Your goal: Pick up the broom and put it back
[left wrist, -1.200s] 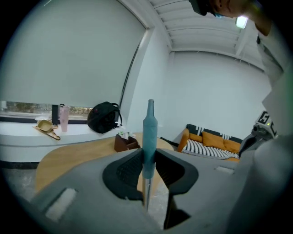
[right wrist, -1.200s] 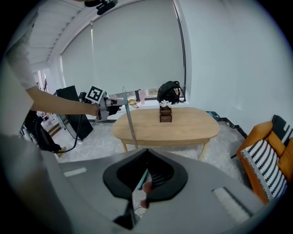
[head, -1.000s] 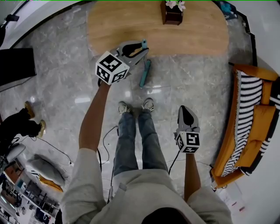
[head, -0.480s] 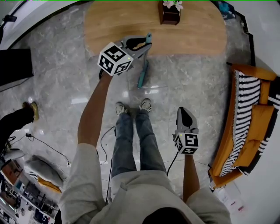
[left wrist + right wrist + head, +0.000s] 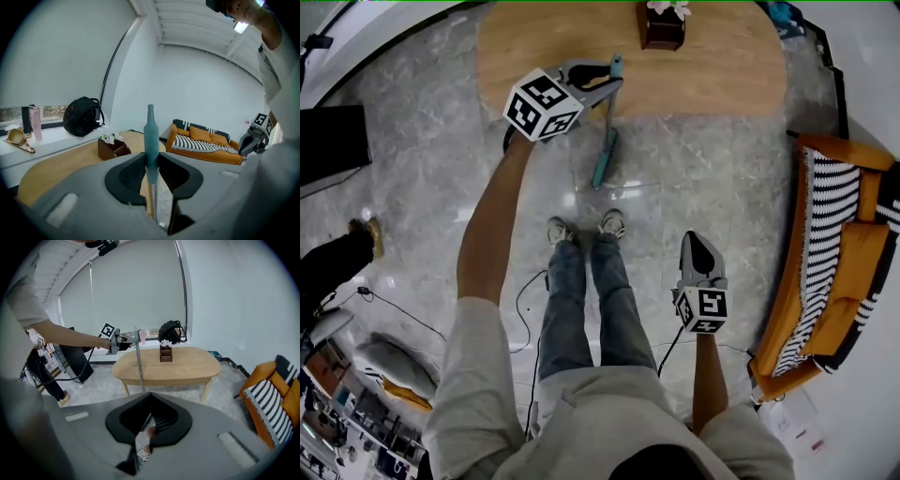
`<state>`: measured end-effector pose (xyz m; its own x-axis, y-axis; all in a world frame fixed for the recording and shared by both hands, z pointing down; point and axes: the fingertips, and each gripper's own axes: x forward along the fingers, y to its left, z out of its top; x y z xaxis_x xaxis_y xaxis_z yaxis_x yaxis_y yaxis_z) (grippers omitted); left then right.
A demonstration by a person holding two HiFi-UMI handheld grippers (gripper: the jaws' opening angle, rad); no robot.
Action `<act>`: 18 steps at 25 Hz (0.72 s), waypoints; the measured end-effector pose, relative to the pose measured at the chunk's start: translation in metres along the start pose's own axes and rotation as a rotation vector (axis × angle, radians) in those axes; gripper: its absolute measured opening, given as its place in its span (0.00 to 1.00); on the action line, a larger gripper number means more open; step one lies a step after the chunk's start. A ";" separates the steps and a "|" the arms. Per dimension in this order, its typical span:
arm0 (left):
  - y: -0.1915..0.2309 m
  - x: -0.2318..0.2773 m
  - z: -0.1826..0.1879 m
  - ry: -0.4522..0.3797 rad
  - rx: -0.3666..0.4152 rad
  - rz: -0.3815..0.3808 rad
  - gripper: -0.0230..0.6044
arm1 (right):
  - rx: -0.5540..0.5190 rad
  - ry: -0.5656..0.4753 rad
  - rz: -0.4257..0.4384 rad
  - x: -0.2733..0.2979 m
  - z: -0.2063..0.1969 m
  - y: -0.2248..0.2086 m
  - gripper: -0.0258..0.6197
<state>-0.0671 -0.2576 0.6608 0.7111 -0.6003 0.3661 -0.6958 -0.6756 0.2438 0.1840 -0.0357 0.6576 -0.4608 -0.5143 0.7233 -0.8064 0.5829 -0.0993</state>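
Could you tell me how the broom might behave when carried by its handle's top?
Probably light: the left gripper alone holds the broom. Clamped only near its teal top, with the head far below, it may swing. Its thin, straight handle looks stiff.

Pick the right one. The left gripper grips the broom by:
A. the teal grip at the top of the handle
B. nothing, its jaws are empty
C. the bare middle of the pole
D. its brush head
A: in the left gripper view, the left gripper has its jaws closed on the teal grip at the top end of the broom.
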 end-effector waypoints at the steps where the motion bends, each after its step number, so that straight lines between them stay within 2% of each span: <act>1: 0.000 -0.001 0.001 -0.002 0.001 0.000 0.18 | 0.002 0.000 0.000 0.000 0.000 0.000 0.04; 5: 0.003 -0.005 0.004 -0.019 -0.005 0.026 0.18 | 0.002 0.002 0.004 0.000 -0.001 0.004 0.04; 9: 0.006 -0.010 0.006 -0.054 -0.029 0.056 0.23 | -0.001 0.002 0.010 0.001 -0.003 0.006 0.04; 18: 0.006 -0.019 0.003 -0.061 -0.028 0.093 0.31 | -0.017 0.008 0.018 0.001 -0.006 0.012 0.04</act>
<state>-0.0846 -0.2515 0.6531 0.6474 -0.6856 0.3328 -0.7611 -0.6040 0.2363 0.1760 -0.0255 0.6606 -0.4723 -0.4985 0.7269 -0.7913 0.6031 -0.1006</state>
